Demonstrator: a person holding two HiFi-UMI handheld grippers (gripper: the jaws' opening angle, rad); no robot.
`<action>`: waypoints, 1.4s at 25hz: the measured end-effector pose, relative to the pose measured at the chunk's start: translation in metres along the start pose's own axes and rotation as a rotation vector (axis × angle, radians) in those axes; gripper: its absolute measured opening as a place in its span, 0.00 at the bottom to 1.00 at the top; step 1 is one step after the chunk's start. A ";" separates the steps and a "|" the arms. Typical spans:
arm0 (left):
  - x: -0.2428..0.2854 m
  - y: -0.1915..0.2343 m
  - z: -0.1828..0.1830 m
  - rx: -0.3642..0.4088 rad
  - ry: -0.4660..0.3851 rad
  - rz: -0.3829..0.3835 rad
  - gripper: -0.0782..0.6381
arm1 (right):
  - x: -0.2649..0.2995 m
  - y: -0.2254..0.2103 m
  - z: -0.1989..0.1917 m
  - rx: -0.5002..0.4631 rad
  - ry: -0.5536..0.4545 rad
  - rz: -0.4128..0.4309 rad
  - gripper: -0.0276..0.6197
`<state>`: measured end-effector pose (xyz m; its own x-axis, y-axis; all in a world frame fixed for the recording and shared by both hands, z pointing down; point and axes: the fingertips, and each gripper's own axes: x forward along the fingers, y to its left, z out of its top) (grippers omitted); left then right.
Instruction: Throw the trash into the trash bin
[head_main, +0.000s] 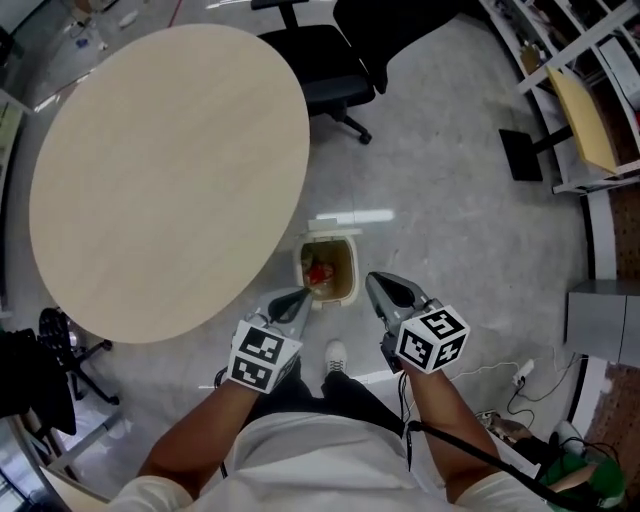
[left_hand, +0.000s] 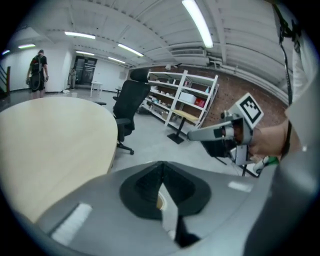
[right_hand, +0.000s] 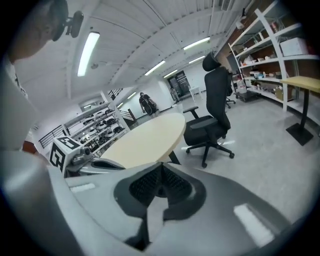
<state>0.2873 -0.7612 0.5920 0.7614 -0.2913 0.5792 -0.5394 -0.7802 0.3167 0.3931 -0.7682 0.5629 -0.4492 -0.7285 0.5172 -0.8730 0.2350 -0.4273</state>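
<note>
Left gripper (head_main: 299, 296), right gripper (head_main: 375, 283): clamped shut, holding nothing. Trash (head_main: 318, 272) inside trash bin (head_main: 354, 270), 1 o'clock off left tips, 10 o'clock off right, untouched.

I saw a pale beige table (head_main: 160, 170), a mottled grey floor (head_main: 450, 200) and a black chair (head_main: 320, 70). The trash bin (head_main: 352, 270) was cream, with red trash (head_main: 318, 272) inside. The grey left gripper (head_main: 300, 297) and right gripper (head_main: 378, 285) carried marker cubes (head_main: 262, 357) patterned in black-and-white squares.

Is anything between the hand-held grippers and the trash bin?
Nothing visible. The trash bin stands open on the floor below the left hand-held gripper and the right hand-held gripper, red trash already inside.
</note>
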 end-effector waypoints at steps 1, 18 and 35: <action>-0.004 -0.002 0.009 -0.016 -0.019 0.008 0.12 | -0.008 0.002 0.007 -0.011 -0.015 0.006 0.05; -0.058 -0.090 0.068 0.007 -0.199 0.180 0.12 | -0.125 0.024 0.030 -0.139 -0.149 0.125 0.05; -0.121 -0.109 0.083 0.003 -0.326 0.192 0.12 | -0.166 0.060 0.025 -0.237 -0.194 0.082 0.05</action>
<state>0.2837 -0.6866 0.4251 0.7211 -0.5931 0.3581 -0.6829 -0.6958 0.2226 0.4197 -0.6487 0.4329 -0.4949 -0.8047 0.3278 -0.8658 0.4245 -0.2650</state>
